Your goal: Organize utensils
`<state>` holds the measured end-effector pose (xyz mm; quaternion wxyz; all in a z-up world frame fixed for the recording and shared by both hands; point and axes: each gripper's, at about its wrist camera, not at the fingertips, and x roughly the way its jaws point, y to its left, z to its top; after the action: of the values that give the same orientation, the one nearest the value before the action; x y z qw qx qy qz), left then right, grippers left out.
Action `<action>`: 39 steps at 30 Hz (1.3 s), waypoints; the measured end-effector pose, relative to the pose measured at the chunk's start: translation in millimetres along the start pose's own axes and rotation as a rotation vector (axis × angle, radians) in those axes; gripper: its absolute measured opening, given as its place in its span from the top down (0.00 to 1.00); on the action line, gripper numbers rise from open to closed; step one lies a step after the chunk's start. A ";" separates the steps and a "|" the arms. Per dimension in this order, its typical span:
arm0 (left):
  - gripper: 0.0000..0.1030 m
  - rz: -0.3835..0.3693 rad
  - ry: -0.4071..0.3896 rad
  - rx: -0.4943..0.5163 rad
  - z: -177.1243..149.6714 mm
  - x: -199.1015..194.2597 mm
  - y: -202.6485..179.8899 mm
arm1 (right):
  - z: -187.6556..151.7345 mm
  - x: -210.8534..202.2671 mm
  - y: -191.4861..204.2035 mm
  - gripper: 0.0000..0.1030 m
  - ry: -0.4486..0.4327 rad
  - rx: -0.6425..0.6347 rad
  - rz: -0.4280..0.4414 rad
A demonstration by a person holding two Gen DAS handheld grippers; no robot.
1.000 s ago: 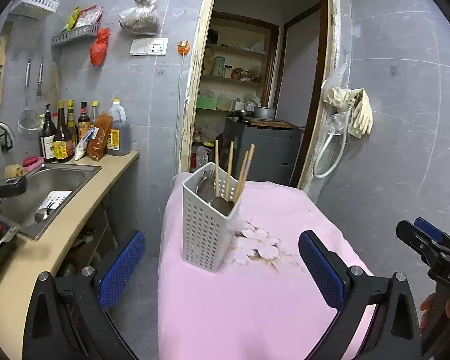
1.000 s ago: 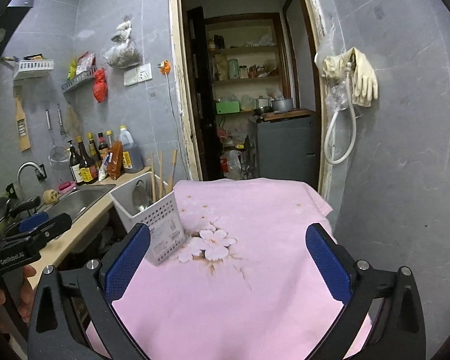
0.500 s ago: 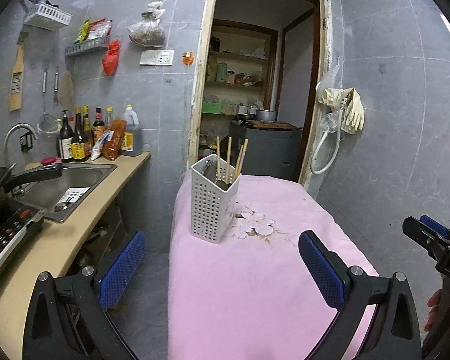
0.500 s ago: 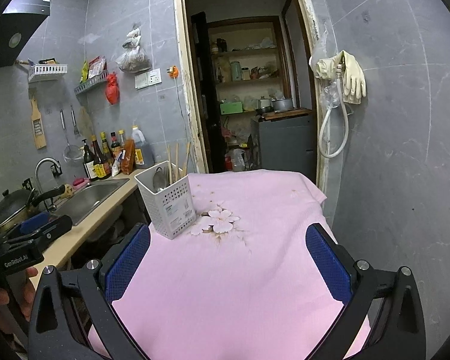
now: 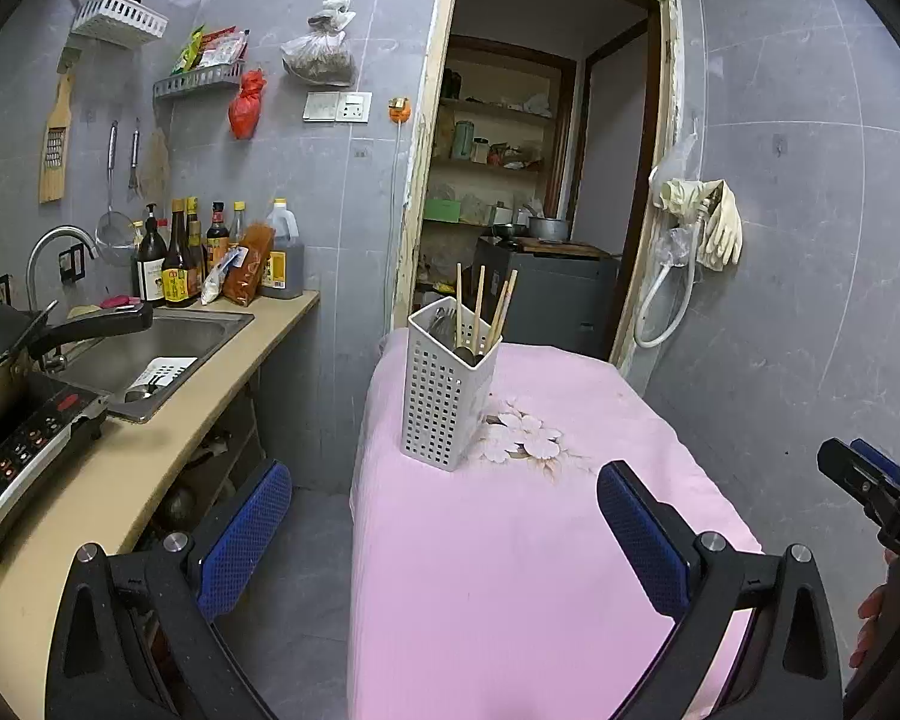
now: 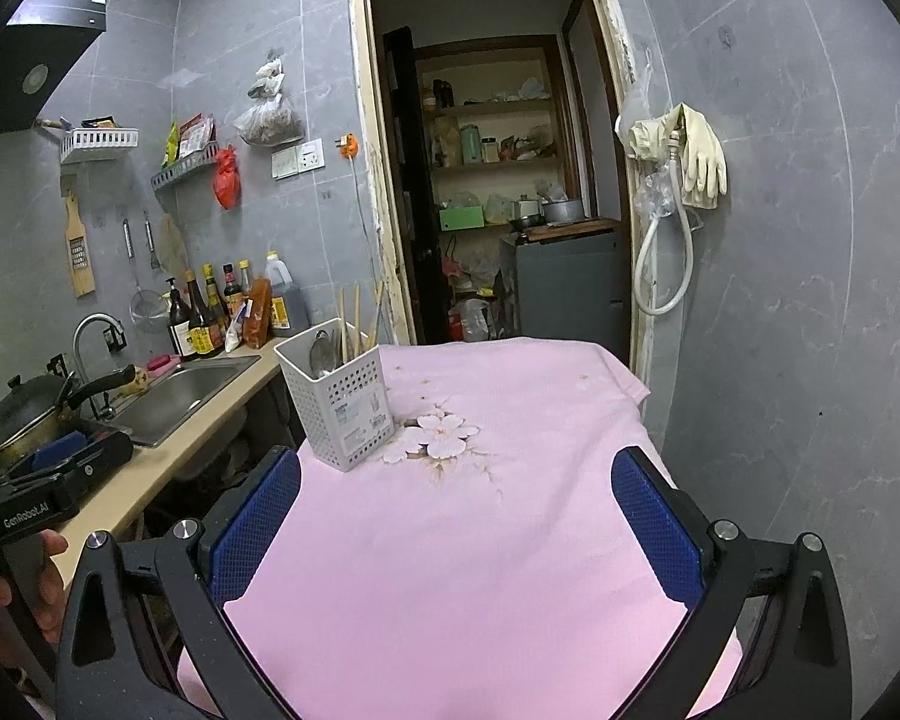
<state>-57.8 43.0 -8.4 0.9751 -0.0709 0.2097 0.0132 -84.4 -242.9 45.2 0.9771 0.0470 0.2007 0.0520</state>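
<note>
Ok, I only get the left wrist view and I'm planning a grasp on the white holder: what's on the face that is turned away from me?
Observer: The right wrist view shows a printed label stuck low on that face of the white holder.
Operator: I see the right tool only edge-on. Is it open?
Observer: Yes. The right tool has its jaws wide apart with nothing between them, above the pink cloth.
Operator: What hangs above the induction cooker?
Observer: A black range hood, high on the left wall.
</note>
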 end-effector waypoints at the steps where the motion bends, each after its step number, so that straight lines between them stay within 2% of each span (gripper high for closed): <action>1: 0.00 -0.001 0.000 0.000 -0.3 -0.3 0.0 | -0.5 0.0 0.4 0.01 0.002 0.002 0.000; 39: 0.00 -0.002 0.013 -0.004 -6.0 3.9 -1.3 | -5.4 2.6 -2.5 0.01 0.019 0.008 -0.011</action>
<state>-56.6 40.8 -15.2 0.9736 -0.0730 0.2159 0.0123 -84.0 -244.6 39.0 0.9753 0.0491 0.2105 0.0464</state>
